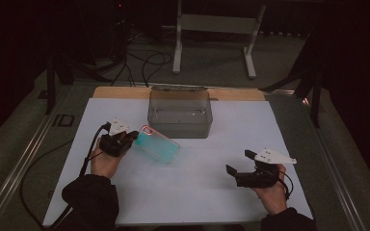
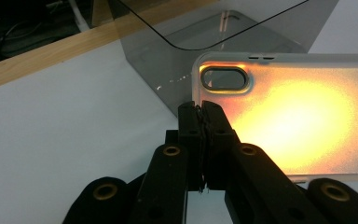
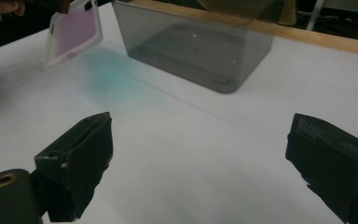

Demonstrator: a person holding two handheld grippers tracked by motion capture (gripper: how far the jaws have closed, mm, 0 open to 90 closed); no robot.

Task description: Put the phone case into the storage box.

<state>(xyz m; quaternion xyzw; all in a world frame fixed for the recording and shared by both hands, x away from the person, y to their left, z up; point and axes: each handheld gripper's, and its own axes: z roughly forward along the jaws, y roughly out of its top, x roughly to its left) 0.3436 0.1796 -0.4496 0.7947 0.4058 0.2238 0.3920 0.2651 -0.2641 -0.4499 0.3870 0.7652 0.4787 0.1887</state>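
High view: a white rectangular sheet (image 1: 188,187) covers the dark table and carries everything else. Toward its far edge stands a smoky grey, clear plastic box (image 1: 179,113) with an open top. Just in front of the box's near-left corner is a translucent, teal-tinted phone case (image 1: 156,144), lifted off the sheet and tilted; a teal glow falls on the sheet beneath it. The left gripper (image 1: 125,139) has its jaws closed tight on the case's edge near the camera cut-out, a thin pinch at one corner, as the left gripper view confirms. The right gripper (image 1: 238,168) hovers low over the sheet, well apart from case and box, its jaws spread wide and holding nothing.

Judged risk: a corner grip leaves most of the case hanging free, so it may swing or slip from the pads on the way to the box, or catch on the box rim and tip it.
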